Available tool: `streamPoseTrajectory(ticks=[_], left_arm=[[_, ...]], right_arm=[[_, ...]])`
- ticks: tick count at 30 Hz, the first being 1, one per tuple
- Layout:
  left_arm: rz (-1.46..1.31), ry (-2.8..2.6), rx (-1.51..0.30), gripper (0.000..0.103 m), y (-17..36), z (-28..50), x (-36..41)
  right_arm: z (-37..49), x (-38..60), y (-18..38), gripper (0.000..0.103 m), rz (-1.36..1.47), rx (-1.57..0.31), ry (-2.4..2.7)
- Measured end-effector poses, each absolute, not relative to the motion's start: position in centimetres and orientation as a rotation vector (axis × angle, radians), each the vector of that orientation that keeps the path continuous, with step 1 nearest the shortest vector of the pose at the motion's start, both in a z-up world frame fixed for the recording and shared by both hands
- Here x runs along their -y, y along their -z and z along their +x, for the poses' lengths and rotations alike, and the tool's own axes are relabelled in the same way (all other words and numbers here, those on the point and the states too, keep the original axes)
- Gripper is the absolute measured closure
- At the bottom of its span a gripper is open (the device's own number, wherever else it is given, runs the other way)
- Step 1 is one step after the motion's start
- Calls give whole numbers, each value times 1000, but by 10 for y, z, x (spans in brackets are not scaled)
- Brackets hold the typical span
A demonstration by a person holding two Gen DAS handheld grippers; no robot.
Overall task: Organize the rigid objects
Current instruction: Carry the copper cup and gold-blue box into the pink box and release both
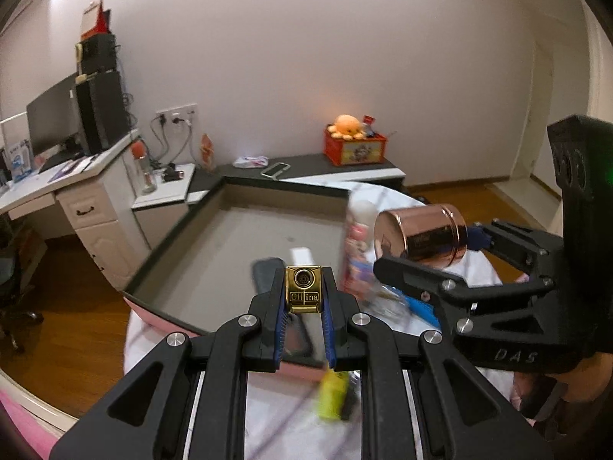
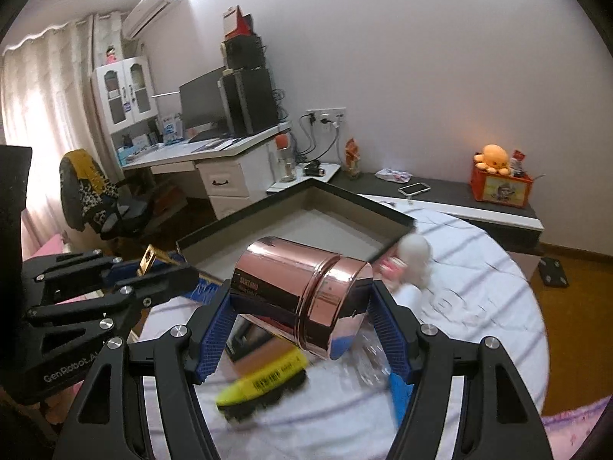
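My left gripper (image 1: 304, 291) is shut on a small gold lighter (image 1: 304, 294) and holds it over the near edge of a shallow dark-rimmed box (image 1: 172, 245). The lighter also shows in the right wrist view (image 2: 147, 260). My right gripper (image 2: 300, 299) is shut on a shiny rose-gold tin (image 2: 302, 299) lying sideways, held above the round white table (image 2: 479, 306); it also shows in the left wrist view (image 1: 419, 235). A yellow highlighter (image 2: 264, 377) lies on the table under the tin. A white pink-labelled bottle (image 1: 356, 249) lies beside the box.
A dark flat object (image 1: 264, 272) and a white piece (image 1: 300, 255) lie inside the box. Clear plastic wrap (image 2: 373, 356) sits on the table. Behind are a low dark shelf (image 1: 306, 165) with a phone and a red box, and a white desk (image 2: 214, 153).
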State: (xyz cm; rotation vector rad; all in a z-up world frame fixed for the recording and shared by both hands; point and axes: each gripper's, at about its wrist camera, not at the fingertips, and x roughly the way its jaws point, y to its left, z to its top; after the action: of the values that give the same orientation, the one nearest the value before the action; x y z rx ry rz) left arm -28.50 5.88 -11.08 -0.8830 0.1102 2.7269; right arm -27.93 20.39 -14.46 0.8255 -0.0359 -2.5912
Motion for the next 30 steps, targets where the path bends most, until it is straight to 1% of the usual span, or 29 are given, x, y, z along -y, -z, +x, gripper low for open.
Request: streamPoseTrajectory(ticks=[6,13,20,25,26,27,28,30], left_arm=[[-928,-2767,-51,88,120,-331,-28],[-1091,-2776,-6,88,160,-385,1],[-1207,-2786,-22,87,192,-412,13],[-1195,-2830,-7,84,196,-417,18],[-1192,-2835,-13,78,195,-417,18],[-1191,-2837,-16,68,196,-416,17],[-1189,-2842,-18,63,195,-415,16],[-1166,-2875,-21,39,192,-410,15]], right_arm=[[-315,-168,150,33,848,-40,2561],[-362,-141,169,33,921,-84,2536],[-405,-131,200,33,1056,-169,2565],[-420,-141,207,33,1090,-142,2602],[-420,-142,208,32,1088,-138,2604],[-419,-144,208,32,1085,-131,2606],[-418,-146,206,31,1076,-123,2615],[-417,-149,202,25,1057,-110,2626]])
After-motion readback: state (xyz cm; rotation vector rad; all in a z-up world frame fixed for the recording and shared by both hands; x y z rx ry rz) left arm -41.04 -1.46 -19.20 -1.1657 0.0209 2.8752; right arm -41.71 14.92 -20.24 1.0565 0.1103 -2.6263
